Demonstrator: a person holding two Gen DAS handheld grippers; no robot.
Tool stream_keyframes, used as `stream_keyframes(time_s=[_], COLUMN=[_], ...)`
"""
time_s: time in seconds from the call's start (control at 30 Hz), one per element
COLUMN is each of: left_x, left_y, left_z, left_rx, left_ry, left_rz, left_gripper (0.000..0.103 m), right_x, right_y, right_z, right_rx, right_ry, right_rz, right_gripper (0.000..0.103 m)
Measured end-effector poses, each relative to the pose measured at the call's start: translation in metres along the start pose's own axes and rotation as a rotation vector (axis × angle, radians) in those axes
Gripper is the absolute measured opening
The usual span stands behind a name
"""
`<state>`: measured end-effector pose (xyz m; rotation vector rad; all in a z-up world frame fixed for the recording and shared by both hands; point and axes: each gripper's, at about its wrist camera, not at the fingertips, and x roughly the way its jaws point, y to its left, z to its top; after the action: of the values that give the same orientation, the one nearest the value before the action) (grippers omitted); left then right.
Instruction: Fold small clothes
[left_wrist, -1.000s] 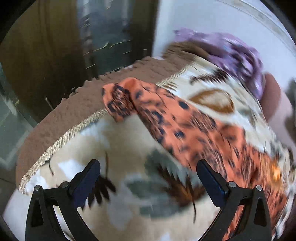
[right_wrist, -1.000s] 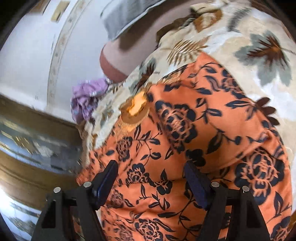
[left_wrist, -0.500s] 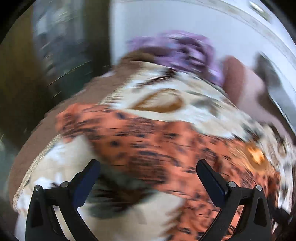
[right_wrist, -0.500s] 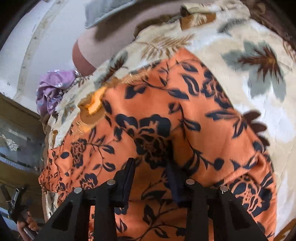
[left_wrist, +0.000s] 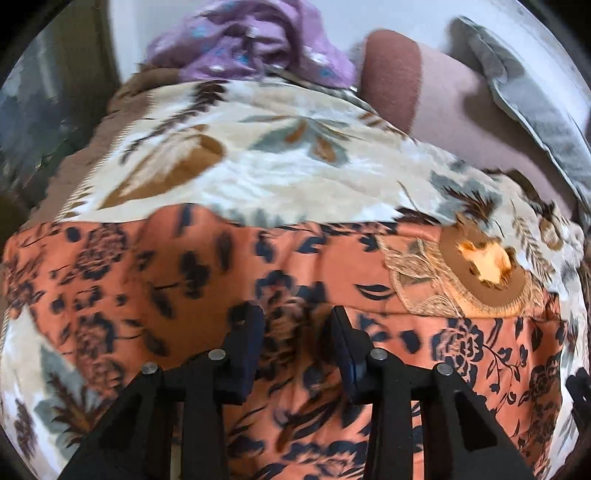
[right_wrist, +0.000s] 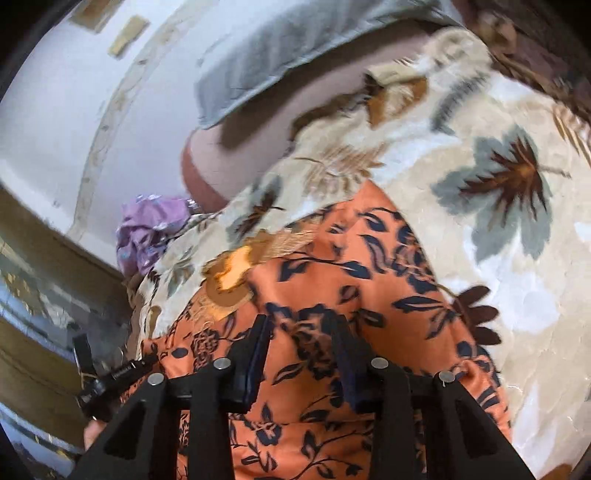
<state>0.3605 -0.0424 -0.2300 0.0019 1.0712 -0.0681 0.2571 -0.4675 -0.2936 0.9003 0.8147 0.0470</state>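
Both grippers, left (left_wrist: 297, 328) and right (right_wrist: 301, 334), pinch the orange black-flowered garment (left_wrist: 258, 280), lying on a cream leaf-patterned blanket (left_wrist: 258, 162); its long axis runs 9-to-3. White wall (right_wrist: 55, 110) at 11.

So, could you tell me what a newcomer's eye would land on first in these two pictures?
Probably the orange floral garment, spread across the cream leaf-print blanket right ahead of both grippers. Next, the embroidered neckline at its right end, and a crumpled purple cloth at the blanket's far edge.
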Motion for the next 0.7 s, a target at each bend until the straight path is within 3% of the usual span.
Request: stream_keyframes(time_s=[0.07, 0.1, 0.2, 0.37, 0.6, 0.7], left_x=[0.012, 0.015, 0.023, 0.001, -0.032, -0.031], left_y=[-0.009, -0.014, -0.019, -0.007, 0.008, 0.017], left_z=[0.000, 0.000, 0.000, 0.000, 0.010, 0.013], left_rx=[0.033, 0.049, 0.077, 0.059, 0.060, 0.041], left_ry=[0.033, 0.039, 0.058, 0.000, -0.024, -0.049], left_rz=[-0.028, -0.032, 0.030, 0.018, -0.066, -0.013], left_gripper=[0.033, 0.020, 0.009, 0.007, 0.011, 0.012], right_x=[0.015, 0.022, 0.033, 0.024, 0.033, 0.035], right_y=[-0.012, -0.017, -0.029, -0.017, -0.012, -0.009], right_z=[-0.001, -0.002, -0.004, -0.002, -0.009, -0.011], right_rx=[0.068, 0.093, 0.151, 0.092, 0.054, 0.030], right_ry=[0.059, 0.095, 0.137, 0.100, 0.129, 0.124], right_rz=[0.000, -0.013, -0.015, -0.036, -0.081, -0.101], right_gripper=[0.037, 0.037, 0.037, 0.037, 0.039, 0.040])
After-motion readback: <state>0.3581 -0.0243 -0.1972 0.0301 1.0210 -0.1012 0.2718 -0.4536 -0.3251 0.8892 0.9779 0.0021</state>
